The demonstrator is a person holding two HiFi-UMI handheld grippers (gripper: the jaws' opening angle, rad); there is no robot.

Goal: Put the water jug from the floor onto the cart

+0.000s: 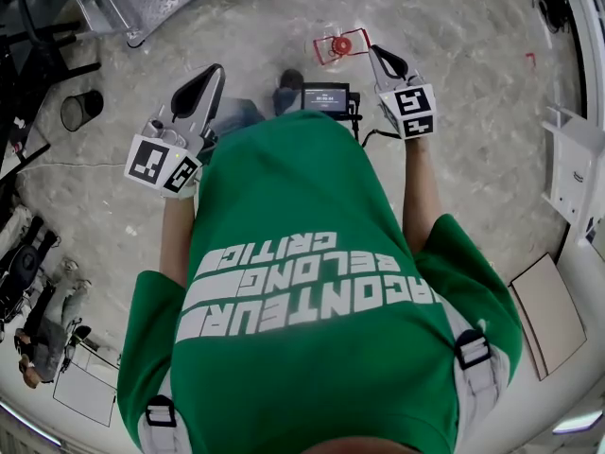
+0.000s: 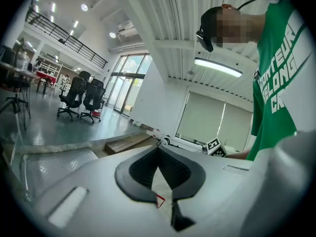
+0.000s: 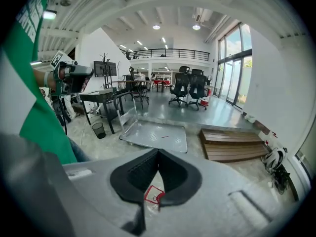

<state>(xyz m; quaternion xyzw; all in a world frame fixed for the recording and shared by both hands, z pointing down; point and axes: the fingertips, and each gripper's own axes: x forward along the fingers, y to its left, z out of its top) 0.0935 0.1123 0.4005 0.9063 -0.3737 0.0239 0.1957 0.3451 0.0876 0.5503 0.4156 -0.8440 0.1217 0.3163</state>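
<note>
Seeing the clear plastic water jug with red cap and red handle (image 1: 340, 45) on the grey mottled floor (image 1: 463, 55). Looks upright, cap up. Sits just ahead of the right gripper (image 1: 380, 59), a touch toward centre. Shows fingers pressed together there, gripping nothing. Same on the left gripper (image 1: 213, 78): closed, empty, well apart from jug. Favours the right. Puts the flat metal platform cart (image 1: 142, 3) far left. Needs fingers opened before going for the handle.
</note>
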